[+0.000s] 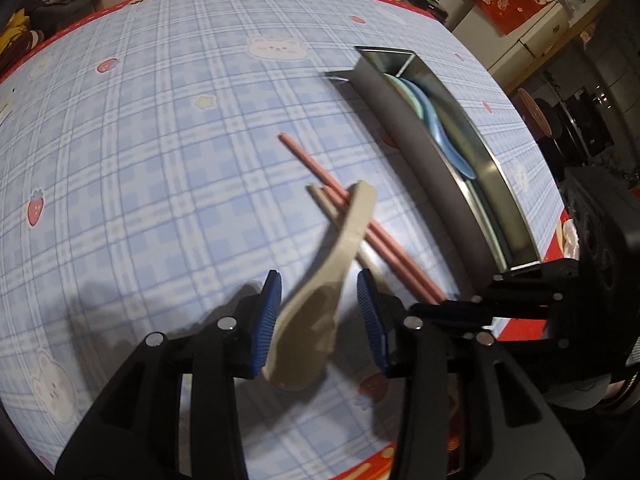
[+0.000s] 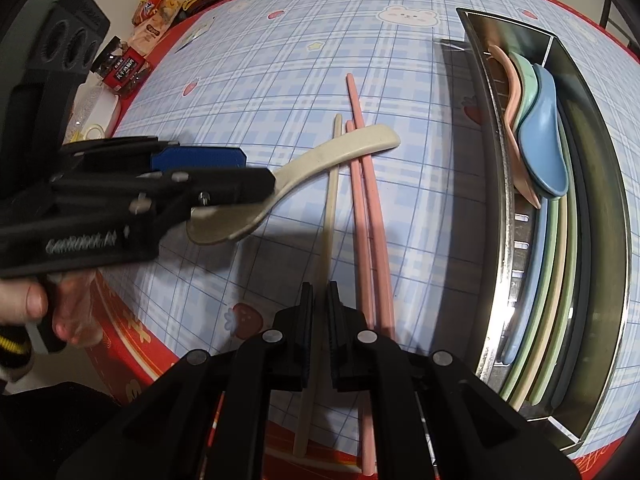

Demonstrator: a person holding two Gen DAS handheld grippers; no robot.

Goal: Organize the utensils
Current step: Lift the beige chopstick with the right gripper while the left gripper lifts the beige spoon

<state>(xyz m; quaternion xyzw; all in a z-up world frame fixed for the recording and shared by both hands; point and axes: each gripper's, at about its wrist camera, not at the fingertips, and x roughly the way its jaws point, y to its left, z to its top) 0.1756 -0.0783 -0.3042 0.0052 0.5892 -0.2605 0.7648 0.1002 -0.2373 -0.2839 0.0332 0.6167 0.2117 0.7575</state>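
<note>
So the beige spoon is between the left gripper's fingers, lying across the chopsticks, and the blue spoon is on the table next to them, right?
Not quite. The blue spoon is in the metal tray, stacked with the other spoons, as the right wrist view shows. The beige spoon is between the left gripper's fingers and does lie across the chopsticks.

A home: cartoon-print tablecloth [image 1: 160,140], snack packets [image 2: 160,8].
</note>
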